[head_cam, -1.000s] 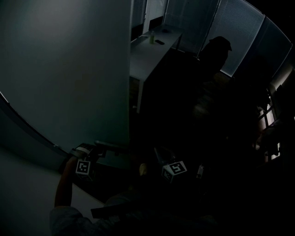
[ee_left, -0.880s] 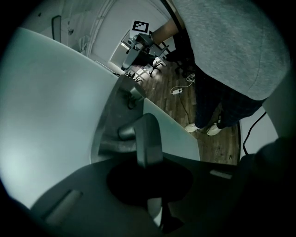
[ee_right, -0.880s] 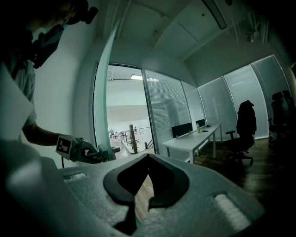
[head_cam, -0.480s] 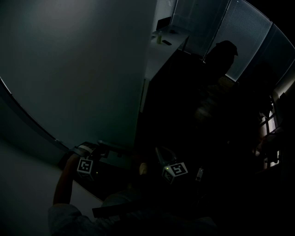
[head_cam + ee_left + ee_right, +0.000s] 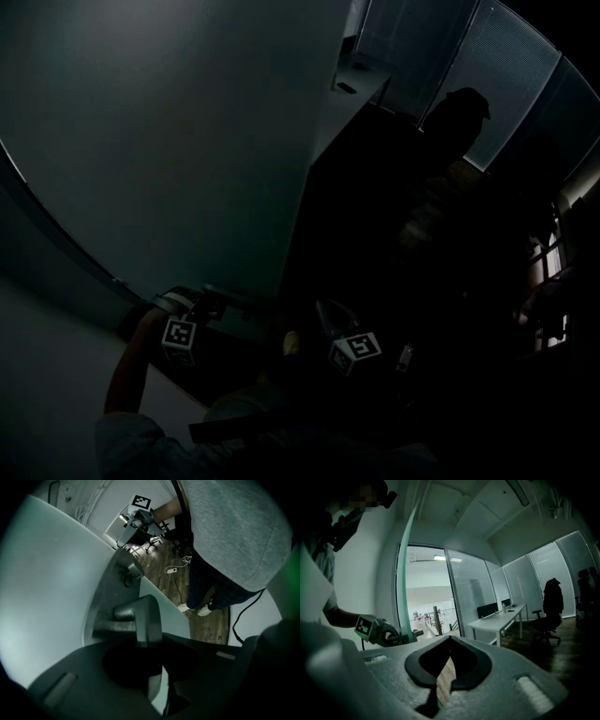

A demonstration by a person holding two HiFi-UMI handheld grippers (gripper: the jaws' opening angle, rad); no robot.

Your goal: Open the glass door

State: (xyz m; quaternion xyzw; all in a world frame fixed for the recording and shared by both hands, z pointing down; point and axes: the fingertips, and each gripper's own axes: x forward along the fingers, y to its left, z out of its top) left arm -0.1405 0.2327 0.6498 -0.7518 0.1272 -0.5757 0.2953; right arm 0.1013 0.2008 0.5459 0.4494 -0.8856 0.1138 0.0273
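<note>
**Head view.** Door [image 5: 159, 141]: a pale pane that filled the upper left, with its free edge running down mid-frame. Left tool [image 5: 204, 305]: at the lower part of that edge, where the handle sat, placed there to work the door. Right tool [image 5: 330, 323]: near it but apart from the door, probably kept clear as a spare. The right half of the frame was too dark to read. One dark shape against the blinds could not be identified.

**Left tool view.** Handle [image 5: 140, 613]: a lever on a plate at the door's edge, running down between the jaws. The jaws had just been opening and stood partly apart, and the pads appeared to be off the lever. The tool's own dark body masked the exact contact. Judged a loosening of the grip. The person's grey top and legs were cut off at the right.

**Right tool view.** The jaws stood a narrow gap apart with nothing held, and a strip of floor showed through the gap. The door appeared edge-on as a green strip with the left tool on it.
</note>
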